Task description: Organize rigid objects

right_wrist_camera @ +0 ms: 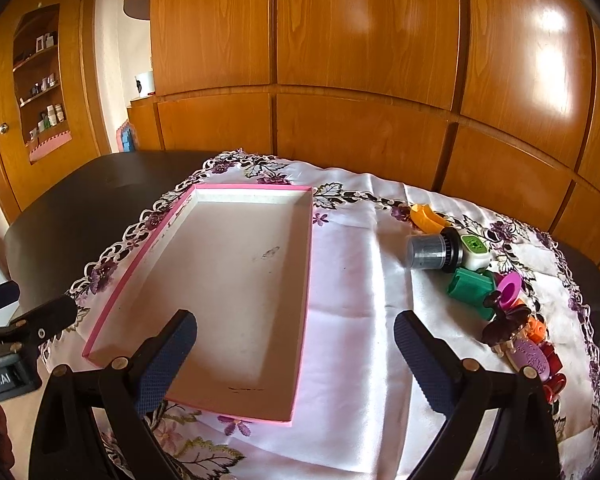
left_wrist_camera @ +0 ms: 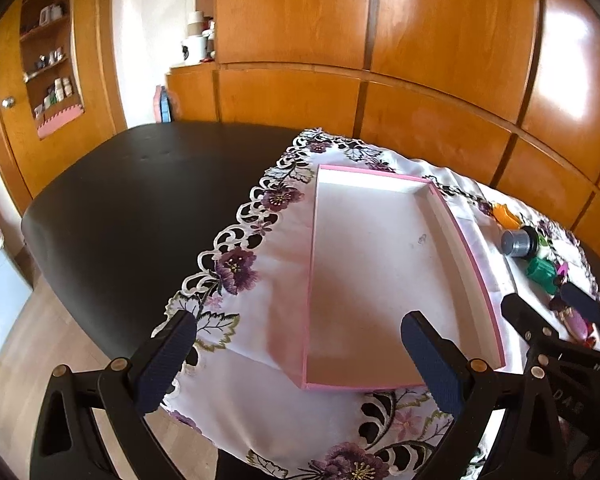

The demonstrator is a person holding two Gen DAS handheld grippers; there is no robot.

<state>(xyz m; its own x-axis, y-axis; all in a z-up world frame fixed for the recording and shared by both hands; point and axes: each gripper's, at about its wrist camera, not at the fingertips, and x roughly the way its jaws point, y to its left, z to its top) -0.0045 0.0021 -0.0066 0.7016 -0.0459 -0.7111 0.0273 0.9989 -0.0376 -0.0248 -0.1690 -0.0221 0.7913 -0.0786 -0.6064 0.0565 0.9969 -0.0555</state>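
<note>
Here both claws, left claw (left_wrist_camera: 300, 356) and right claw (right_wrist_camera: 296, 356), gape empty over pink tray (right_wrist_camera: 306, 280).

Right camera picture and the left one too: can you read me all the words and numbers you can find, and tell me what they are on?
"idbot.AI" – partly cut off, on the left gripper body at the right view's edge.
"DAE" – embossed, faint, maybe incomplete, on the right gripper body in the left view.
Dark marks inside the pink box: too smudged to read.
Shelf bottles: too small to read.
</note>
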